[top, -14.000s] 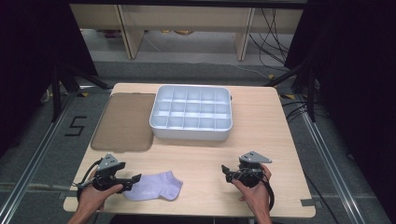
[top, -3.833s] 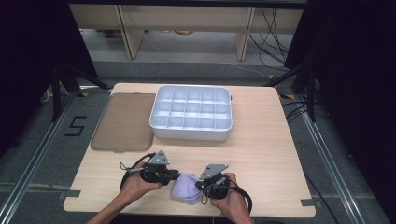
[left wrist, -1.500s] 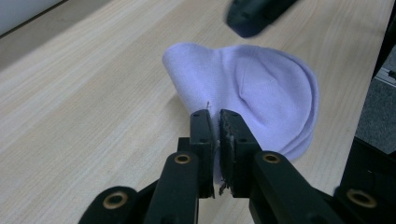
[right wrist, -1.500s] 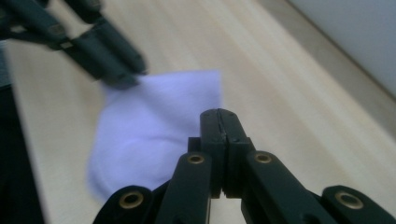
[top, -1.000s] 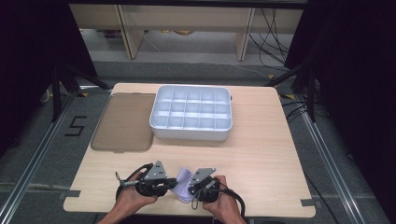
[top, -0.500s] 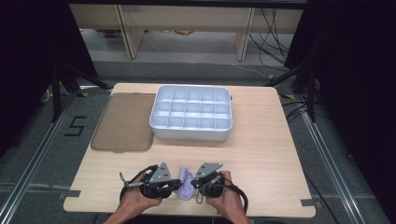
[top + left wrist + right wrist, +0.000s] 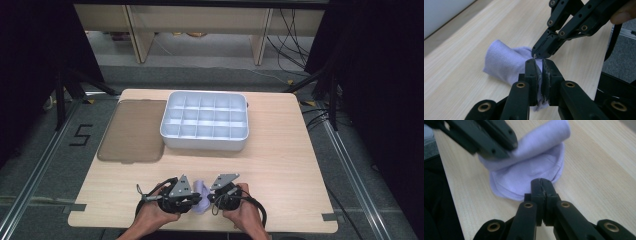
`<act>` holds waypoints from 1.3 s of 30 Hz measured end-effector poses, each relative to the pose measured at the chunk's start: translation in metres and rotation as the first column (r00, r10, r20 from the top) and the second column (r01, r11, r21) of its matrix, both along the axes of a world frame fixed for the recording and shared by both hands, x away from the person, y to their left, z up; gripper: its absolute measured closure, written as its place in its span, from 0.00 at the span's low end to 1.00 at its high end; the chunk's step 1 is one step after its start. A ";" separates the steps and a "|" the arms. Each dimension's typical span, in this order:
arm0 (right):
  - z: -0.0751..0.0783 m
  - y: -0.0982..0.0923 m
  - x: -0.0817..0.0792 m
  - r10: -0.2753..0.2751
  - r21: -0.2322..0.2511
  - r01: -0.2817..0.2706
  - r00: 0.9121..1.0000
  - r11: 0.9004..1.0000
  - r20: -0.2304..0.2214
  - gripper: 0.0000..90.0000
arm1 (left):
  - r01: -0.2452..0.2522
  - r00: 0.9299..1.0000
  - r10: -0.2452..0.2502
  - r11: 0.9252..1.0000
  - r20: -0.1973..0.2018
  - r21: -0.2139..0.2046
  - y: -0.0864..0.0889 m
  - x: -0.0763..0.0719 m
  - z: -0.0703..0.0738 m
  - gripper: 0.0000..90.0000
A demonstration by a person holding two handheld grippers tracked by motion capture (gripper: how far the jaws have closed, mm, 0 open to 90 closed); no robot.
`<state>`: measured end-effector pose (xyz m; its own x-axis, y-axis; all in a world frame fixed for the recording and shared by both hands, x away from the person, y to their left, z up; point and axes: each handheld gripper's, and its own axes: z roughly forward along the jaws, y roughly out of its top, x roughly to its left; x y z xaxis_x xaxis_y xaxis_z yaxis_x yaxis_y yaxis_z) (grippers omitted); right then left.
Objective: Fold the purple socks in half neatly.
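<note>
A lavender sock [image 7: 202, 191] lies bunched and folded on the wooden table near its front edge, between my two grippers. My left gripper [image 7: 196, 202] is shut on a fold of the sock [image 7: 506, 62], and cloth shows between its jaws [image 7: 541, 63]. My right gripper [image 7: 211, 199] is shut, its tips [image 7: 541, 181] resting at the rounded hem of the sock [image 7: 531, 172]. Whether they pinch any cloth I cannot tell. In the left gripper view the right gripper [image 7: 537, 53] comes down from the upper right, its tip almost meeting mine. The left gripper [image 7: 499, 137] crosses the top left of the right gripper view.
A white tray [image 7: 202, 145] with several empty compartments stands at the middle back of the table. A flat brown lid [image 7: 132, 131] lies to its left. The table's front edge [image 7: 200, 229] runs just under both hands.
Both hands have edged a little to the right with the sock bunched between them. Both pairs of jaws stay closed.
</note>
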<state>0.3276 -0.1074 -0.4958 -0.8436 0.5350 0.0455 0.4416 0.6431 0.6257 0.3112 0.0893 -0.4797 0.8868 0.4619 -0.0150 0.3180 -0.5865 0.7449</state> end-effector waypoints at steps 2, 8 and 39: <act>0.003 -0.003 -0.002 -0.027 0.004 0.027 0.999 1.000 -0.034 1.00 | 0.009 1.000 -0.009 1.000 0.010 0.020 -0.004 0.000 -0.001 0.91; 0.018 -0.018 0.006 -0.063 0.062 0.061 0.997 0.996 0.039 0.99 | 0.042 0.999 -0.043 0.998 0.016 0.049 -0.012 0.001 -0.008 0.91; 0.012 0.009 0.020 -0.006 0.015 0.005 1.000 1.000 0.025 1.00 | 0.000 0.993 -0.006 0.998 -0.114 -0.057 -0.001 0.000 -0.017 0.93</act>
<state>0.3479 -0.0989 -0.4839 -0.8416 0.5392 0.0326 0.4294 0.6311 0.6460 0.3111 0.0881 -0.4968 0.8791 0.4548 -0.1424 0.4013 -0.5452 0.7361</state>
